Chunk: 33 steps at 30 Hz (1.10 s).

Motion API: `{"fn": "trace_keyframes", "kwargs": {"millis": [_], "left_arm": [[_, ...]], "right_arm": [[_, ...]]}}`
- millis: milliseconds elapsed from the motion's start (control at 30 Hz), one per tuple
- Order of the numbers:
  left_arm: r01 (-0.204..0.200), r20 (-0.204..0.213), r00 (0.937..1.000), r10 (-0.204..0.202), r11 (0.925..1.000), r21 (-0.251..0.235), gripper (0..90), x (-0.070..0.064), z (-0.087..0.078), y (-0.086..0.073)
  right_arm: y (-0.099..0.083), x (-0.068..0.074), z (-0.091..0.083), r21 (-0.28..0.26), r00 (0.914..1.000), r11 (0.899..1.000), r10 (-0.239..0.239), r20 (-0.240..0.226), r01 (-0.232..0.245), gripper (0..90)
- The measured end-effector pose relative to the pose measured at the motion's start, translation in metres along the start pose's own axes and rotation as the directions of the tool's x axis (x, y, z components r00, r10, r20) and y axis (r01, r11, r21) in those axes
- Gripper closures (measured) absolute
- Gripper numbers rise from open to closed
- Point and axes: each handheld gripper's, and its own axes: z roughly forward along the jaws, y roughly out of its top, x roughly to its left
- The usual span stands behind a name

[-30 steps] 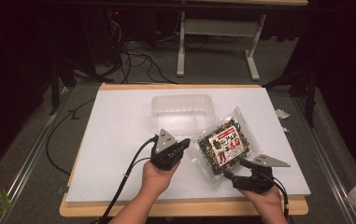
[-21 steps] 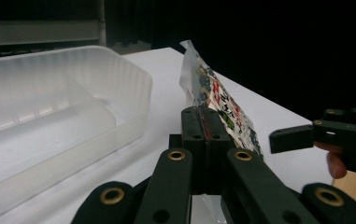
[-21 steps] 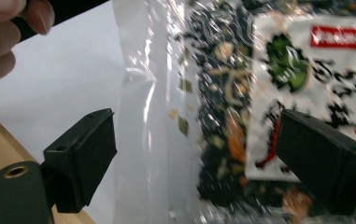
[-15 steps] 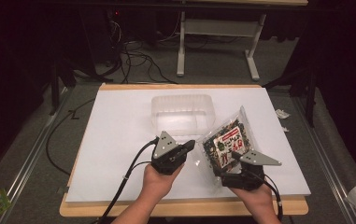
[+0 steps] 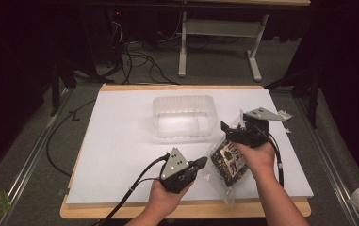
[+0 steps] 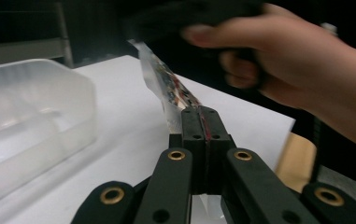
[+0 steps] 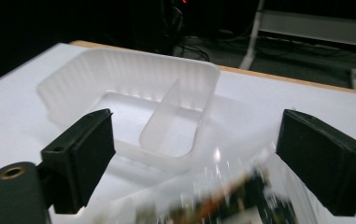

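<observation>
The left gripper [image 6: 202, 122] has its two black jaws pressed together, and in its own view a thin edge of the clear snack bag [image 6: 166, 84] runs right up to the closed tips; whether the film is actually caught between them cannot be told, though a red line shows in the seam. The right gripper [image 7: 194, 158] has its jaws spread wide, with the bag [image 7: 222, 200] blurred just below and between them and touching neither pad as far as can be seen. In the high view the bag [image 5: 228, 162] lies on the white table top [image 5: 120, 141] between the two grippers, under the right hand [image 5: 257, 157], its long axis running slantwise from near the left gripper [image 5: 200, 162] up toward the right gripper [image 5: 225, 128]. Its label is red and white over dark contents; the print is too small and blurred to read. Beyond the open right jaws stands a clear plastic tray [image 7: 133, 98], and only the right gripper view shows the divider wall [image 7: 166, 116] splitting it into two compartments; in the left gripper view the tray [image 6: 31, 121] sits off to the left of the closed jaws, with the right hand [image 6: 278, 56] above the bag.
</observation>
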Motion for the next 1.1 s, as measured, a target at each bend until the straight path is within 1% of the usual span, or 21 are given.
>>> {"fn": "trace_keyframes", "kwargs": {"millis": [67, 100, 133, 167, 200, 300, 333, 400, 433, 467, 500, 533, 567, 633, 667, 700, 733, 767, 800, 933, 1100], "left_arm": [[-0.016, 0.028, 0.9995, 0.016, 0.9999, 0.006, 90.0, -0.009, 0.001, -0.003], [-0.016, 0.028, 0.9995, 0.016, 0.9999, 0.006, 90.0, -0.009, 0.001, -0.003], [-0.028, 0.053, 0.9982, 0.028, 0.9995, 0.011, 90.0, -0.018, 0.001, -0.006], [-0.028, 0.053, 0.9982, 0.028, 0.9995, 0.011, 90.0, -0.018, 0.001, -0.006], [-0.045, 0.078, 0.9960, 0.043, 0.9988, 0.020, 90.0, -0.025, 0.002, -0.009], [-0.057, 0.101, 0.9934, 0.054, 0.9980, 0.027, 90.0, -0.033, 0.003, -0.011], [-0.080, 0.116, 0.9903, 0.076, 0.9962, 0.034, 90.0, -0.039, 0.006, -0.012], [-0.089, 0.121, 0.9890, 0.084, 0.9953, 0.036, 90.0, -0.042, 0.007, -0.012], [-0.097, 0.126, 0.9877, 0.092, 0.9945, 0.038, 90.0, -0.045, 0.008, -0.013], [-0.104, 0.135, 0.9860, 0.098, 0.9938, 0.040, 90.0, -0.049, 0.011, -0.012], [-0.104, 0.135, 0.9860, 0.098, 0.9938, 0.040, 90.0, -0.049, 0.011, -0.012], [-0.108, 0.138, 0.9853, 0.101, 0.9932, 0.042, 90.0, -0.051, 0.012, -0.012], [-0.108, 0.138, 0.9853, 0.101, 0.9932, 0.042, 90.0, -0.051, 0.012, -0.012], [-0.110, 0.136, 0.9854, 0.103, 0.9931, 0.041, 90.0, -0.052, 0.012, -0.013], [-0.099, 0.139, 0.9860, 0.093, 0.9944, 0.038, 90.0, -0.051, 0.012, -0.012], [-0.099, 0.139, 0.9860, 0.093, 0.9944, 0.038, 90.0, -0.051, 0.012, -0.012], [-0.100, 0.145, 0.9851, 0.093, 0.9942, 0.040, 90.0, -0.051, 0.012, -0.010], [-0.100, 0.145, 0.9851, 0.093, 0.9942, 0.040, 90.0, -0.051, 0.012, -0.010], [-0.103, 0.144, 0.9848, 0.097, 0.9940, 0.036, 90.0, -0.052, 0.012, -0.009], [-0.111, 0.124, 0.9865, 0.107, 0.9936, 0.022, 90.0, -0.051, 0.007, -0.003], [-0.099, 0.099, 0.9903, 0.098, 0.9951, 0.004, 90.0, -0.044, 0.002, 0.003]], "right_arm": [[0.004, 0.002, 0.009, 0.025, 0.9997, 1.000, 0.008, 0.025, -0.009, 10.1], [0.004, 0.002, 0.009, 0.025, 0.9997, 1.000, 0.008, 0.025, -0.009, 10.1], [0.003, 0.000, 0.016, 0.062, 0.9982, 0.998, 0.016, 0.058, -0.020, 9.7], [0.003, 0.000, 0.016, 0.062, 0.9982, 0.998, 0.016, 0.058, -0.020, 9.7], [-0.001, -0.003, 0.020, 0.095, 0.9962, 0.995, 0.015, 0.086, -0.024, 10.8], [-0.006, -0.008, 0.020, 0.117, 0.9950, 0.992, 0.026, 0.096, -0.038, 13.1], [-0.010, -0.014, 0.019, 0.130, 0.9940, 0.991, 0.030, 0.105, -0.044, 18.2], [-0.012, -0.016, 0.018, 0.136, 0.9941, 0.990, 0.034, 0.103, -0.048, 21.5], [-0.014, -0.020, 0.016, 0.144, 0.9944, 0.989, 0.027, 0.102, -0.042, 29.4], [-0.014, -0.021, 0.015, 0.143, 0.9938, 0.989, 0.022, 0.109, -0.038, 35.3], [-0.014, -0.021, 0.015, 0.143, 0.9938, 0.989, 0.022, 0.109, -0.038, 35.3], [-0.016, -0.025, 0.013, 0.140, 0.9934, 0.989, 0.019, 0.113, -0.035, 43.8], [-0.016, -0.027, 0.011, 0.139, 0.9931, 0.989, 0.027, 0.114, -0.043, 43.8], [-0.016, -0.029, 0.009, 0.129, 0.9939, 0.991, 0.027, 0.107, -0.041, 56.1], [-0.015, -0.028, 0.007, 0.116, 0.9939, 0.993, 0.009, 0.110, -0.022, 61.7], [-0.015, -0.028, 0.007, 0.116, 0.9939, 0.993, 0.009, 0.110, -0.022, 61.7], [-0.013, -0.027, 0.002, 0.104, 0.9912, 0.995, -0.009, 0.132, -0.004, 68.1], [-0.013, -0.027, 0.002, 0.104, 0.9912, 0.995, -0.009, 0.132, -0.004, 68.1], [-0.012, -0.027, -0.001, 0.095, 0.9895, 0.996, -0.016, 0.144, 0.002, 76.1], [-0.009, -0.032, -0.009, 0.063, 0.9856, 0.998, -0.018, 0.168, 0.007, 83.9], [-0.007, -0.038, -0.018, 0.019, 0.9829, 1.000, -0.005, 0.184, 0.001, 86.9]]}}
